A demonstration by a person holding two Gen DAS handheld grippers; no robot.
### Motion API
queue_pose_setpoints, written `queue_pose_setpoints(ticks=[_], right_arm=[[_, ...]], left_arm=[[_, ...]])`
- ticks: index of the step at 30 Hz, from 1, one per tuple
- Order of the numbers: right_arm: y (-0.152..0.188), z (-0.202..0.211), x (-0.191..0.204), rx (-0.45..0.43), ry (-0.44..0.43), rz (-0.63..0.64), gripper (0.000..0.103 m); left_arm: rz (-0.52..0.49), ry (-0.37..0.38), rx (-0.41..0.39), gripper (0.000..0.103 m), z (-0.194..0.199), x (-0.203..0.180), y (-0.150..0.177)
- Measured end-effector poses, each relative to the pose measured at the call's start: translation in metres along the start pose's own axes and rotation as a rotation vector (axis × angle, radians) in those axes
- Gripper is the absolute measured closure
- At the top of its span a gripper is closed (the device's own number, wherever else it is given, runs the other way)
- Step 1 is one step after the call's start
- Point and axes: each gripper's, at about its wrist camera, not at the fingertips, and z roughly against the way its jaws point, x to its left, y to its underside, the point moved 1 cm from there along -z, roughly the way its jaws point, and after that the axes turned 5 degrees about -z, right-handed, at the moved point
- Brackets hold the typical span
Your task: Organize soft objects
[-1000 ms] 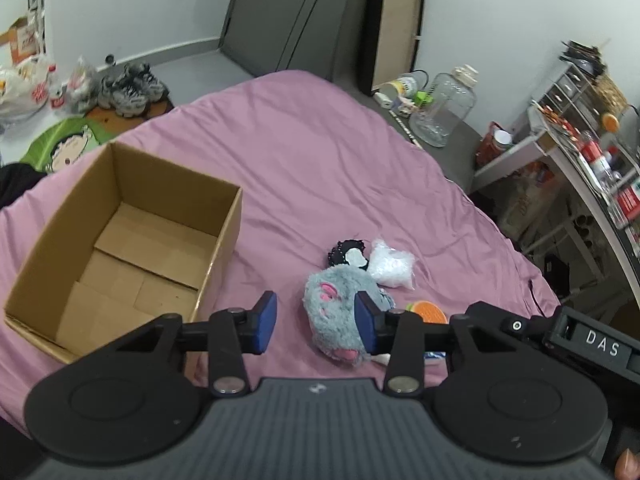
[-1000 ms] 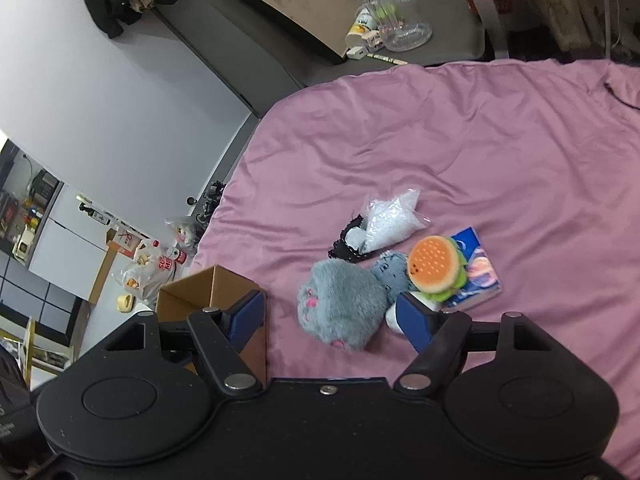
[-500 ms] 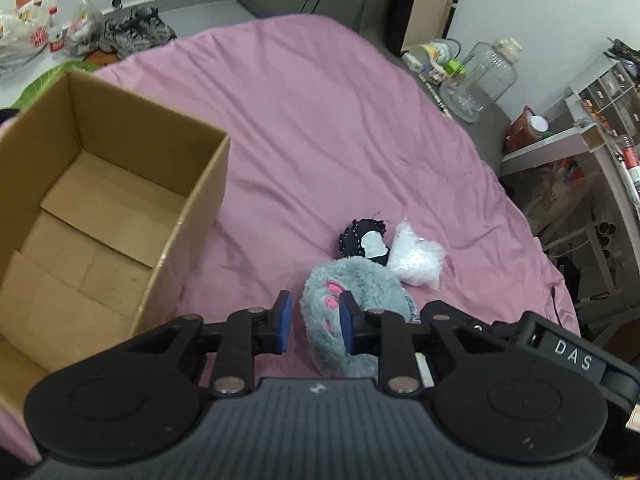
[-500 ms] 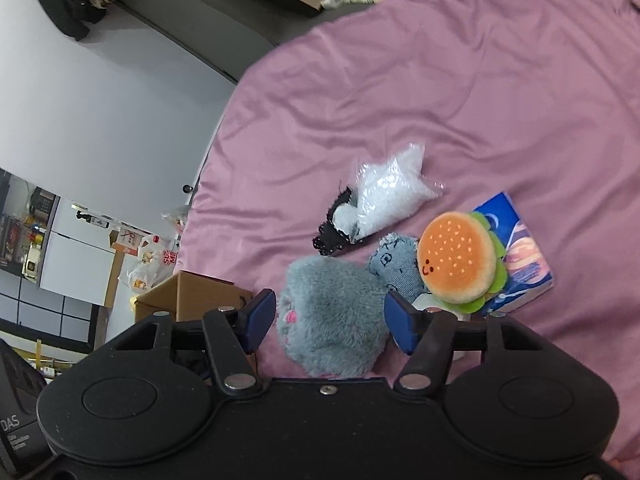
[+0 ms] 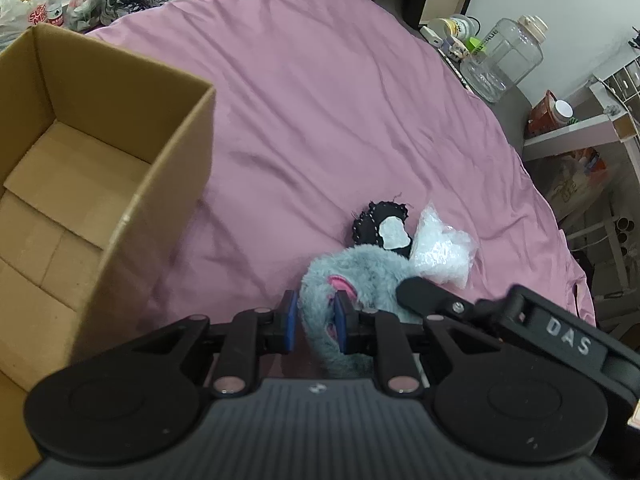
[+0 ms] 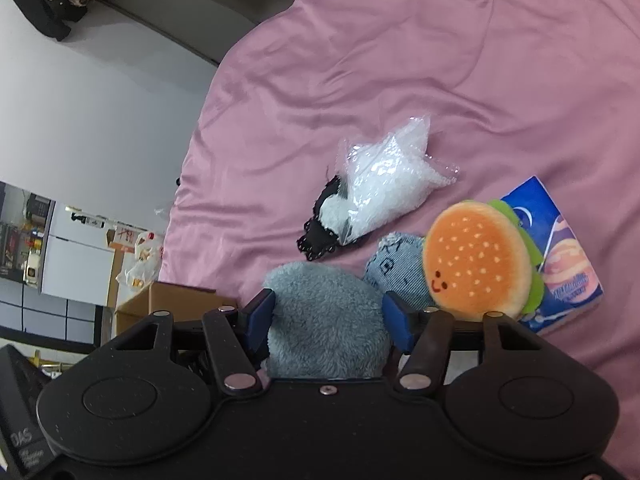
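1. Left wrist view: left gripper is down on the near edge of the grey plush toy, jaws closing on a fold of fur with the pink ear patch between the blue pads. They look to be pinching it already (fur fills the gap). The toy lies on the pink bedsheet, just right of the open cardboard box, touching a black lace piece and a clear bag of white filling. The other tool's black finger overlaps the toy's right side.

2. Right wrist view: right gripper straddles the same toy's body, jaws closing, pads against both flanks. I judge the fur is pressed. A burger plush, a blue denim soft item and a blue packet sit just to the right.

3. Step in hand: two-handed grasp of the toy for the box. Doing it well likely means finishing both squeezes before lifting (fur slips), keeping the right pad off the denim item, then raising both together and clearing the box wall.
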Motion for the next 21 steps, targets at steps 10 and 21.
queue_pose_setpoints(ticks=[10,21], right_arm=[[0.004,0.012,0.008,-0.051,-0.001,0.056,0.068],[0.022,0.056,0.030,-0.124,-0.069,0.108,0.070]], left_arm=[[0.037,0.011,-0.038,0.096,0.008,-0.007,0.009],[0.007,0.054,-0.138,0.097,0.058,-0.010,0.016]])
